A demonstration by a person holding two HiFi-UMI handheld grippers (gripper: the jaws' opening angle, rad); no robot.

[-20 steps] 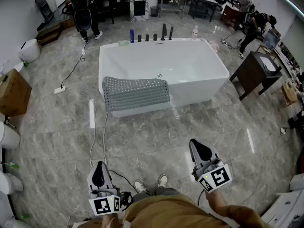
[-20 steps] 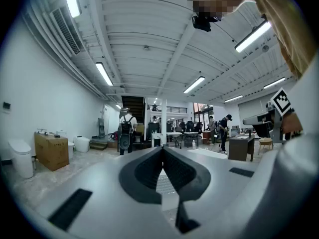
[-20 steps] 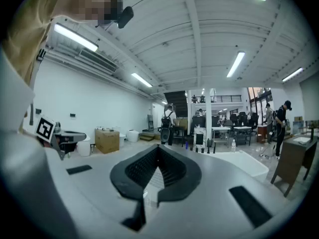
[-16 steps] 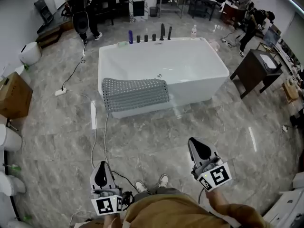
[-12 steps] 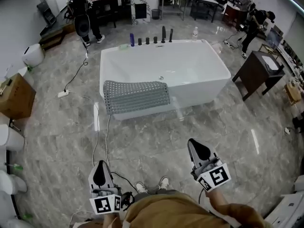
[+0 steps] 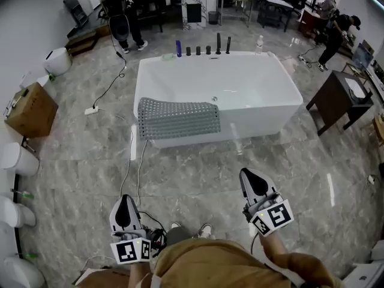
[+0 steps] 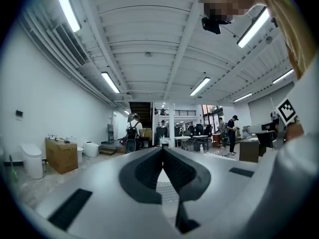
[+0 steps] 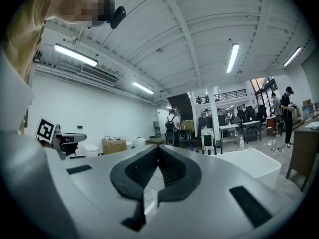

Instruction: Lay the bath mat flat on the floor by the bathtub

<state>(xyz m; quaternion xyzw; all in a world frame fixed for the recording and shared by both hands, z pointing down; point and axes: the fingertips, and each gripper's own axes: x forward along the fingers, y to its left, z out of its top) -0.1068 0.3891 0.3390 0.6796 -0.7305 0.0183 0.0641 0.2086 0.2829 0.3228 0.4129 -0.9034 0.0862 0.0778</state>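
The mat (image 6: 179, 119) is grey and rectangular, dotted all over with small holes. It is not on the floor (image 6: 198, 167). It hangs over the near rim of the white tub (image 6: 264, 120) at the tub's left end, with its upper part lying across the rim. The rest drapes down the outer wall, and a strip of white wall shows below its lower edge. It sits fairly smooth, its long side running along the rim. It lies well ahead of both tools: ahead and a little right of the left tool (image 6: 124, 201), ahead and left of the right tool (image 6: 251, 176). Grey marbled floor stretches between them and the tub.
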